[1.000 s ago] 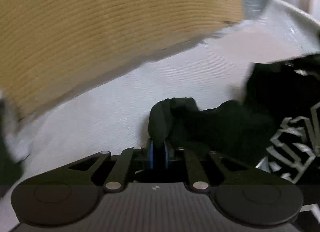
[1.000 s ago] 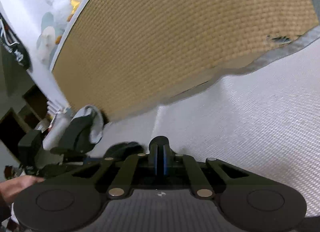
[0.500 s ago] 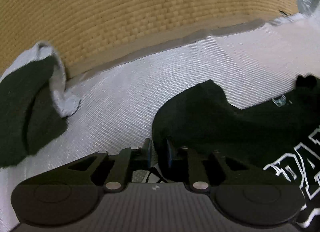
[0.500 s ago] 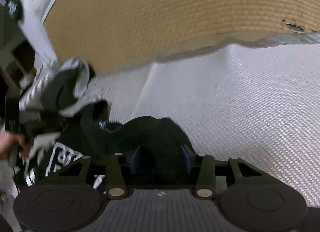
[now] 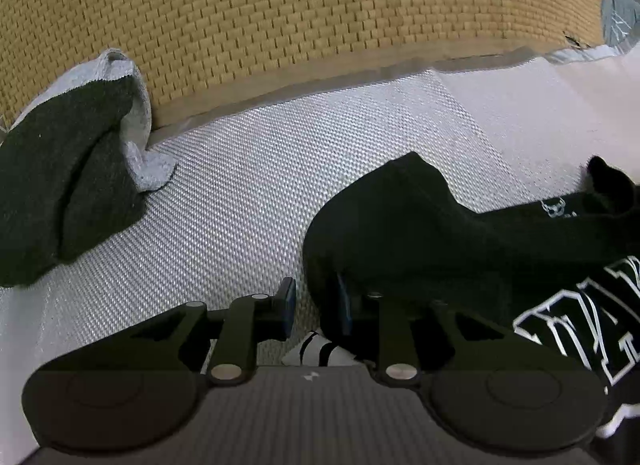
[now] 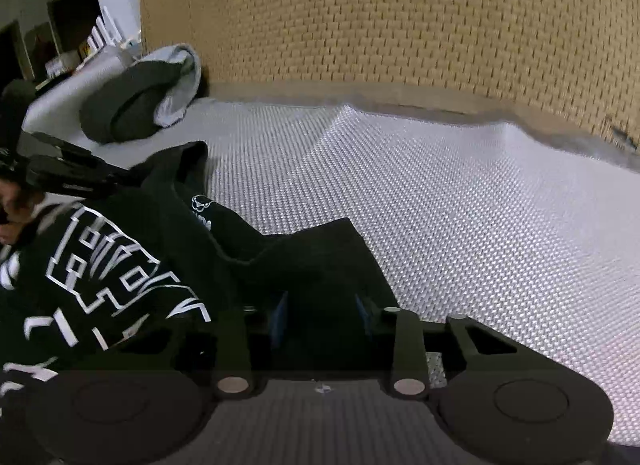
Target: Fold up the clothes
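A black shirt (image 5: 420, 233) with white block lettering lies spread on the white woven sheet (image 5: 240, 193). My left gripper (image 5: 315, 305) stands open at its near left corner. The cloth edge lies beside the right finger (image 5: 342, 301), and bare sheet shows in the gap. In the right wrist view the shirt (image 6: 304, 265) runs off to the left. My right gripper (image 6: 321, 315) is at the shirt's right corner, its jaws closing with black cloth lying loosely between them. The left gripper (image 6: 72, 177) also appears at the far left of that view.
A tan woven headboard (image 5: 280, 25) stands along the back of the sheet (image 6: 480, 205). A folded dark and grey garment (image 5: 60, 193) leans against the headboard at the left, also seen in the right wrist view (image 6: 132, 109). Shelves with small items sit at far left (image 6: 100, 37).
Both grippers were shut on bunched black cloth a second ago; now their jaws stand apart and the shirt lies spread on the sheet. Both views have rolled and dropped lower.
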The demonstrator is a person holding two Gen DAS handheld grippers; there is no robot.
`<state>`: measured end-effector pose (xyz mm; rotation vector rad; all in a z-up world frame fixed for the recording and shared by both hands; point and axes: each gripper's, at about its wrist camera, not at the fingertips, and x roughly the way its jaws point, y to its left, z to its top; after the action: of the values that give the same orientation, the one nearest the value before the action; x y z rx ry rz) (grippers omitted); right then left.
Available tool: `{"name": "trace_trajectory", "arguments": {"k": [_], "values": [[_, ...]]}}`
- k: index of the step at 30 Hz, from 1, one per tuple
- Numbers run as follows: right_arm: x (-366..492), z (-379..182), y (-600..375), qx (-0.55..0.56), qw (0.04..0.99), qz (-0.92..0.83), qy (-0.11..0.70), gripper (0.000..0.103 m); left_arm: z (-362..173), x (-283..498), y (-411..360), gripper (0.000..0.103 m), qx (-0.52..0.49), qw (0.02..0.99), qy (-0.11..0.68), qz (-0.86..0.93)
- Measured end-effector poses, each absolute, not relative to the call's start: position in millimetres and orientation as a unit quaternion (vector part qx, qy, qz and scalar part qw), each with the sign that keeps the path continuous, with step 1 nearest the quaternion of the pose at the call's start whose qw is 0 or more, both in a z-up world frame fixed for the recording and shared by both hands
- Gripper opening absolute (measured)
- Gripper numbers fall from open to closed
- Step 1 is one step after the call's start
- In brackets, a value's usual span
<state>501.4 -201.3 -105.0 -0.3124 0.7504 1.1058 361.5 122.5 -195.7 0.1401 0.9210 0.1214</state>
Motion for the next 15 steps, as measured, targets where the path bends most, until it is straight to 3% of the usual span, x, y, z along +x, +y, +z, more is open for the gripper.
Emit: {"name": "trace_trajectory", "arguments": {"k": [4,12,13,15], "values": [[495,-106,-195,-0.170,0.790,0.492,0.324,0.020,-196,356,122,0.025,0.068,0.893,0.441,0.060],[494,-108,-189,-0.207,0.829,0.448,0.262,0.014,-190,346,92,0.026,0.140,0.894,0.424,0.036],[495,-107,-189,-0.209,0.835,0.442,0.254,0.014,-188,345,90,0.028,0.143,0.897,0.417,0.035],[497,-107,-187,-0.218,0.848,0.423,0.232,0.014,-182,343,87,0.041,0.143,0.909,0.390,0.036]]}}
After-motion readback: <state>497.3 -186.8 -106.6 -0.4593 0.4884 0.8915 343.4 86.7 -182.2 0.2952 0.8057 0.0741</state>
